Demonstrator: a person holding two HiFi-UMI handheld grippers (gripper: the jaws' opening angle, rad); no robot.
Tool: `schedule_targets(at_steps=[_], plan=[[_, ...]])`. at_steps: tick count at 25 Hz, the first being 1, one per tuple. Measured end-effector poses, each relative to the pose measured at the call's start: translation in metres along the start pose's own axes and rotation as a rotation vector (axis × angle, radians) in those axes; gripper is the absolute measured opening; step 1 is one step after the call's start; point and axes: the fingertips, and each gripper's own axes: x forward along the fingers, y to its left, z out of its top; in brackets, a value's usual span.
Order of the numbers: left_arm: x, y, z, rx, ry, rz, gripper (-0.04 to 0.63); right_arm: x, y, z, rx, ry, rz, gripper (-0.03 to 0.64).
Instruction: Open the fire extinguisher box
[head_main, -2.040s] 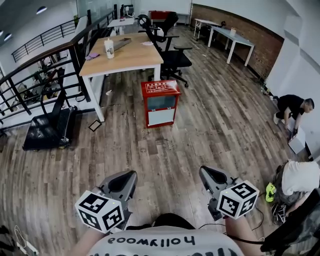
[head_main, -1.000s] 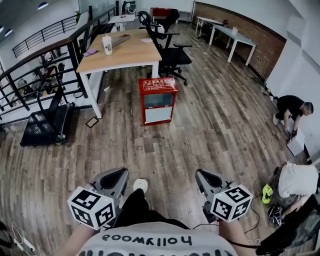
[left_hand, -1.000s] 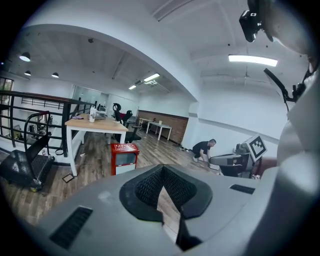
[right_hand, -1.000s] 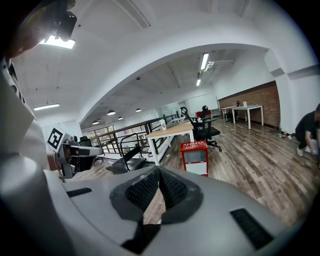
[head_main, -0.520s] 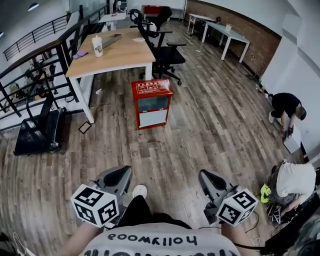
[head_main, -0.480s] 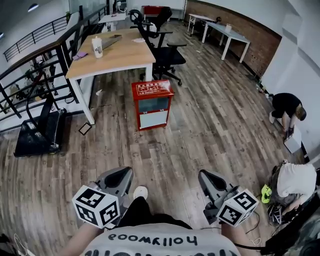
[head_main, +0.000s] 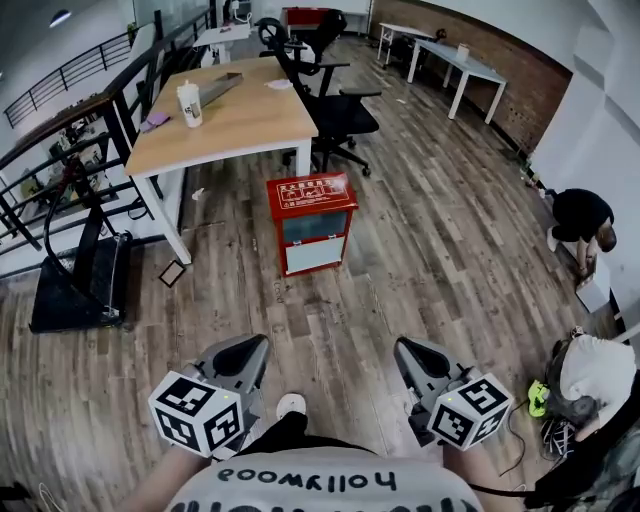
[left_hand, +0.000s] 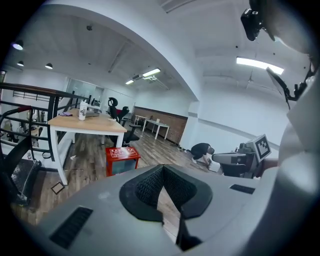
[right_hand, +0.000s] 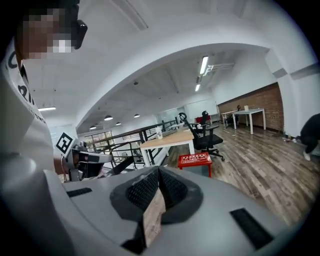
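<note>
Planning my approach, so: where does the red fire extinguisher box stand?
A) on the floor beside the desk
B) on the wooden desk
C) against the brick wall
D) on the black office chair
A: the fire extinguisher box stands on the plank floor right beside the desk, at its near corner.

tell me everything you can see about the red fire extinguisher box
The fire extinguisher box is a red, metal-looking cabinet standing upright on the wooden floor, just off the corner leg of the wooden desk, with a black office chair behind it. Its flat top carries a white-printed label, too small to read. The front shows a dark window above a pale panel, and the door looks shut. Only the floor touches it.
</note>
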Motion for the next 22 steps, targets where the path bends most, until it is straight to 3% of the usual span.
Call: schedule_targets(at_steps=[2,7,12,22], plan=[[0.009,0.014,0.011,0.006,0.006,0.001,0.006,0.014,-0.011,0.012,0.042,-0.021,-0.014,0.009],[0.031,0.051,0.028,0.005,0.024,0.013,0.006,0.050,-0.012,0.046,0.090,-0.120,0.094,0.009],[0.056,0.074,0.047,0.002,0.032,-0.012,0.006,0.082,-0.033,0.046,0.020,-0.039,0.019,0.009],[0.092,0.110,0.068,0.007,0.050,-0.058,0.006,0.121,-0.055,0.056,0.064,-0.021,-0.044,0.009]])
